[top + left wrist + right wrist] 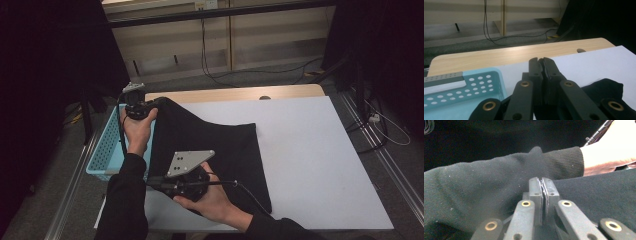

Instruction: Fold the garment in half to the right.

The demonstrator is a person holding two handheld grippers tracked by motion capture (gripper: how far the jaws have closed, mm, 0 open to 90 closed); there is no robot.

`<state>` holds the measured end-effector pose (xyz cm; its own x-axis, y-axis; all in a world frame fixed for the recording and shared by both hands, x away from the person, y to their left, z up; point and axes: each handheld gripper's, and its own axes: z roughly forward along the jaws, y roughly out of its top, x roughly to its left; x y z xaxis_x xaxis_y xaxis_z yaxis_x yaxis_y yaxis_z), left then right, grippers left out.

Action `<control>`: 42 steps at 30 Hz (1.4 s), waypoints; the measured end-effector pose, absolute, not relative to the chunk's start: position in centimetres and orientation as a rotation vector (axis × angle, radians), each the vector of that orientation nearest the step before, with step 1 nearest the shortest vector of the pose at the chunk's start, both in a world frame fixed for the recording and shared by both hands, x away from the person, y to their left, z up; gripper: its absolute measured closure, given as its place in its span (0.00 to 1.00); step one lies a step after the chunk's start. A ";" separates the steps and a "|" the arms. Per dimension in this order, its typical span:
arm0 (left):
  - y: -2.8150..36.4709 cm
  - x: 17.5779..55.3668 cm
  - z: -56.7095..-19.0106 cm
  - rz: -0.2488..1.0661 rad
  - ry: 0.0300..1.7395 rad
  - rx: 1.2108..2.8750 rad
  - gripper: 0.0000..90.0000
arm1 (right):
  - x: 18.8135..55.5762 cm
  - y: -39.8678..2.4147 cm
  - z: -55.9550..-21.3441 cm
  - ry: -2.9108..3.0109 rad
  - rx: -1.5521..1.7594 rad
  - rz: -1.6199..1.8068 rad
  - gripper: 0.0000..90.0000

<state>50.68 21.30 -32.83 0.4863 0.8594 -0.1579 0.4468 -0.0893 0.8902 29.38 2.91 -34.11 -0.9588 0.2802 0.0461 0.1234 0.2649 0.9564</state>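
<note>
While the person's left hand (137,127) lifts it over the near corner of a blue basket (107,152), the left tool (134,103) has its jaws pressed together, and black cloth (210,145) bunches right at their base. In the left gripper view that cloth (606,91) sits low to the right of the shut jaws, the basket (474,87) low to the left, and beyond the tips lie the white sheet (599,62) and the wooden bench (499,56) edge. From the left tool the cloth runs right and toward the person, spread flat over the sheet (320,150).

The right tool (172,187) is held in the right hand (212,197) at the cloth's near left edge, a grey plate (189,162) on top and a cable trailing right of it. In the right gripper view its jaws are also closed tight, with a thin pale line between the pads; whether cloth is pinched there I cannot tell. Just past those jaws lie the black sleeve (499,177) of the left arm and the cloth (599,192).
</note>
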 end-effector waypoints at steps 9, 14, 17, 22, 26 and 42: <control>20.7 50.5 -32.7 0.492 1.093 1.715 0.96 | 29.3 2.5 -34.2 2.389 0.378 1.794 0.98; 19.0 50.6 -33.4 0.478 1.063 1.745 0.96 | 29.2 1.2 -35.2 2.399 0.417 1.775 0.98; 17.9 50.8 -33.9 0.464 1.055 1.753 0.96 | 29.1 0.1 -35.5 2.394 0.438 1.763 0.98; 16.2 51.0 -34.7 0.444 1.034 1.770 0.96 | 29.1 -1.3 -36.0 2.392 0.471 1.736 0.98; 15.1 51.2 -35.3 0.426 1.022 1.783 0.96 | 29.0 -2.2 -36.5 2.395 0.494 1.721 0.98; 11.8 52.0 -37.7 0.365 1.008 1.820 0.95 | 28.5 -6.0 -38.5 2.431 0.594 1.622 0.98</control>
<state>52.03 11.79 -37.73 0.6098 0.7710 -0.1833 0.4751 -0.1705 0.8633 28.48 -5.98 -38.53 -0.9084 0.4091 0.0862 0.2365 0.3328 0.9128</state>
